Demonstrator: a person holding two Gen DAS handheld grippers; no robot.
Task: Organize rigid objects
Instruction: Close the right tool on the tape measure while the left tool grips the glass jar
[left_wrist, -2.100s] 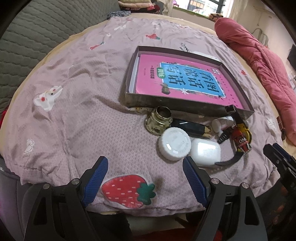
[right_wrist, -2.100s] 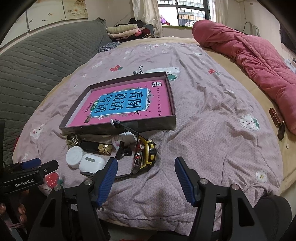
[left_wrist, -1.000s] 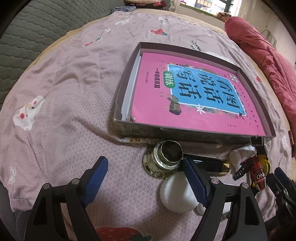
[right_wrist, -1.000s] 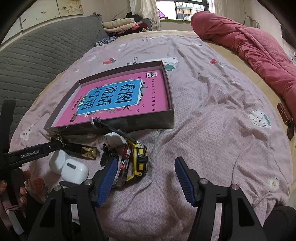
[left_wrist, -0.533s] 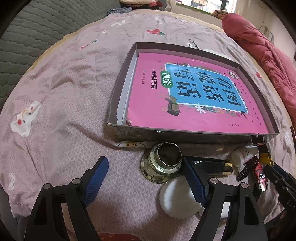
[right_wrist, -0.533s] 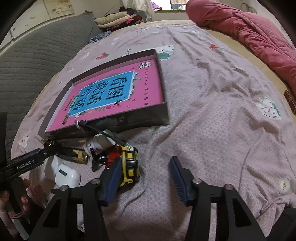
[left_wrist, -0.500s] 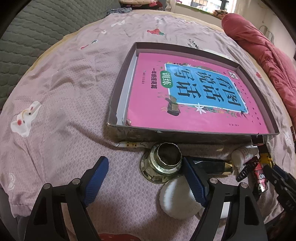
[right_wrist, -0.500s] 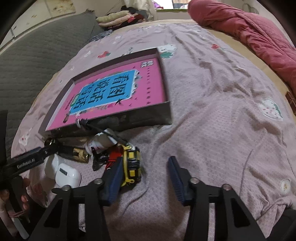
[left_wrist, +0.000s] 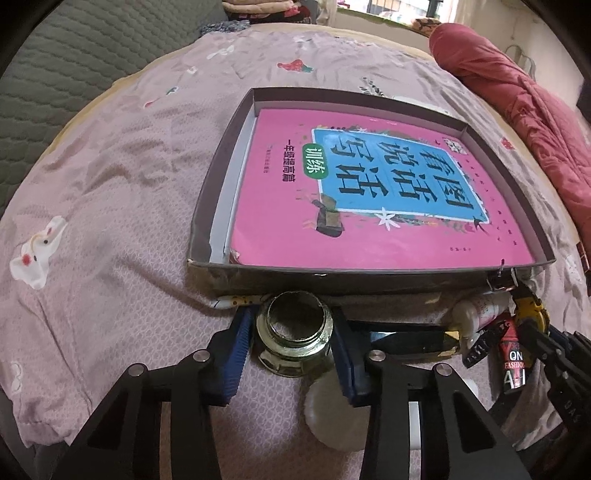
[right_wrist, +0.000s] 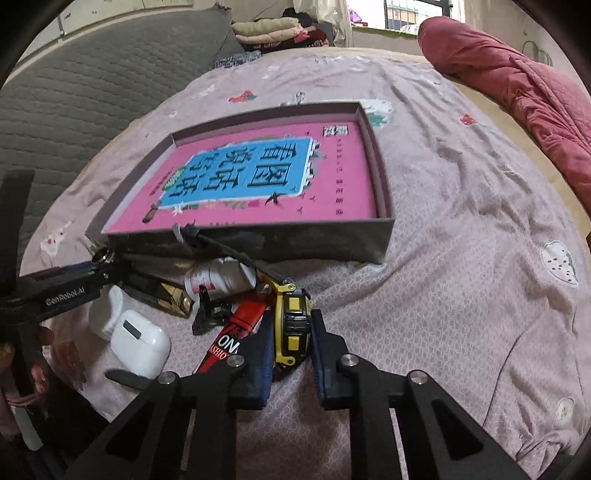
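Beside the shallow box (left_wrist: 207, 229), the white round lid (left_wrist: 334, 413) was half covered by the left gripper's arm. The glass jar's (left_wrist: 293, 334) base sat hidden between the pads. A pen (left_wrist: 236, 301) by the box wall showed only its tip. The red tube's (right_wrist: 231, 332) lettering was cut short. The yellow tape measure's (right_wrist: 291, 325) lower part, perhaps its case bottom, lay behind the right gripper's pads.
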